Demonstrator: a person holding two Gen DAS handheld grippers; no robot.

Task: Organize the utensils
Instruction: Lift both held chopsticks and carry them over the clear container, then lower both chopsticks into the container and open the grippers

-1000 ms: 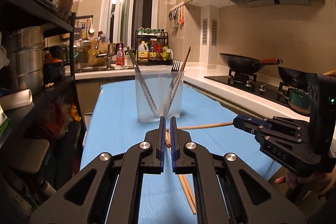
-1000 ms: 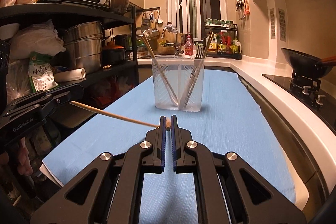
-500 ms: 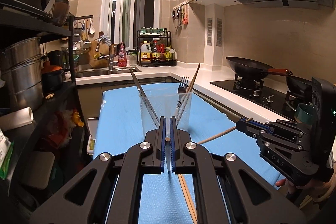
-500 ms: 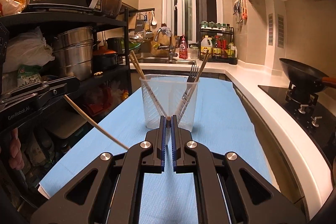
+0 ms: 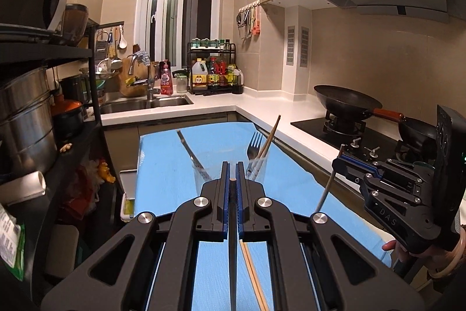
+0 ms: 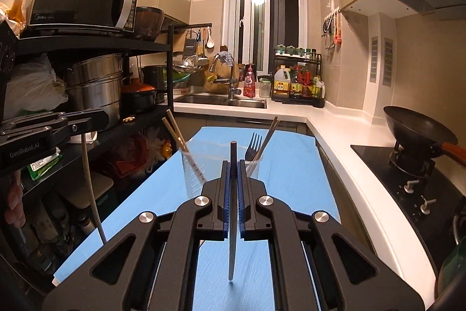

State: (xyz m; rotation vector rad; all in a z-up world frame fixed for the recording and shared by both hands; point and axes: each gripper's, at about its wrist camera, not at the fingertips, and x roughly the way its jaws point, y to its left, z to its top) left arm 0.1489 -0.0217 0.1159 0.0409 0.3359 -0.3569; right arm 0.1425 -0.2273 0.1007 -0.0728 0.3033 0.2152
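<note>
Currently, a chopstick [image 5: 232,223] is clamped upright in the closed left hand-held gripper [image 5: 232,179], and another chopstick [image 6: 232,194] is pinched likewise by the closed right hand-held gripper [image 6: 232,174]. Beyond both, a clear cup [image 6: 221,165] holding a fork [image 6: 252,149] is seen on the blue-covered desk [image 6: 291,179].

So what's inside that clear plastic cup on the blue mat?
The clear cup holds a fork and chopsticks leaning right, plus more chopsticks leaning left. The right gripper covers the cup's lower middle, so its bottom can't be seen.
</note>
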